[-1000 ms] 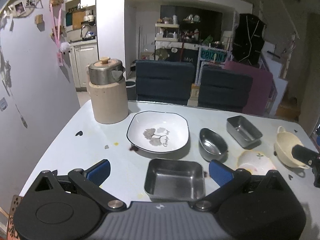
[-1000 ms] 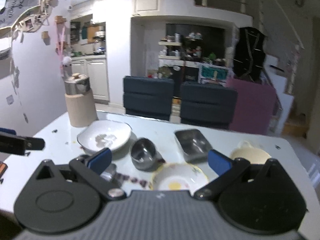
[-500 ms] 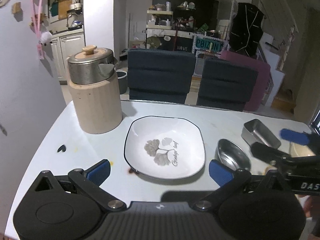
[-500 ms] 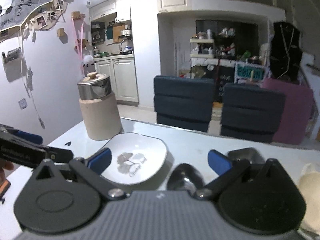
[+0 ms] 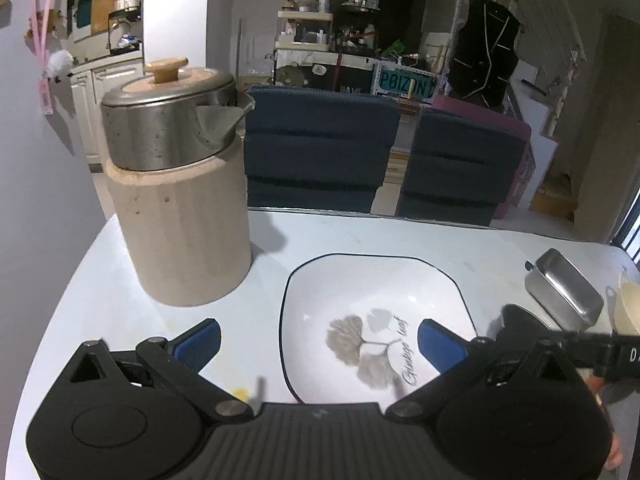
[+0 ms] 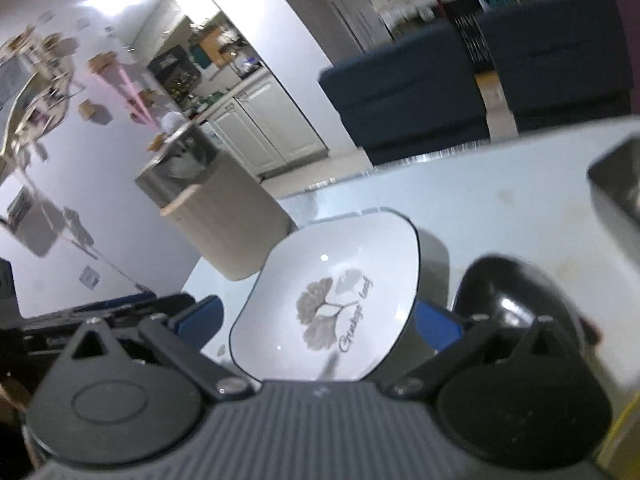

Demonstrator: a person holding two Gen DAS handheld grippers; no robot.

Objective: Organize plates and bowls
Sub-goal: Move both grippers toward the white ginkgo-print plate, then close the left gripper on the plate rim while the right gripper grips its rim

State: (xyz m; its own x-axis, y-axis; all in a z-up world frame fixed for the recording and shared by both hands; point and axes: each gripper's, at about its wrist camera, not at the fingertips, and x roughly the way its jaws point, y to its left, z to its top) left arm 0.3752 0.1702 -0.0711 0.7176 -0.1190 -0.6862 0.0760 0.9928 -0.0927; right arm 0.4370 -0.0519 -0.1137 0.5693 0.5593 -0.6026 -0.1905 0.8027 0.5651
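Note:
A white square plate (image 5: 376, 312) with a black rim and a grey leaf print lies flat on the pale table (image 5: 400, 236). My left gripper (image 5: 320, 343) is open just above its near left part, with one blue pad off the plate's left side and the other over its right half. In the tilted, blurred right wrist view the same plate (image 6: 332, 296) sits between the open fingers of my right gripper (image 6: 317, 322). A dark steel oval bowl (image 6: 516, 296) rests just right of the plate. The right gripper's body (image 5: 592, 354) shows at the left view's right edge.
A tall beige canister (image 5: 180, 208) with a steel lidded top stands left of the plate. A rectangular steel tin (image 5: 564, 288) and a cream bowl (image 5: 628, 308) sit at the far right. Two dark blue chairs (image 5: 320, 152) stand behind the table's far edge.
Both grippers have moved forward and in toward the white plate, which now fills the space between their fingers. The right gripper has tilted. Both stay open.

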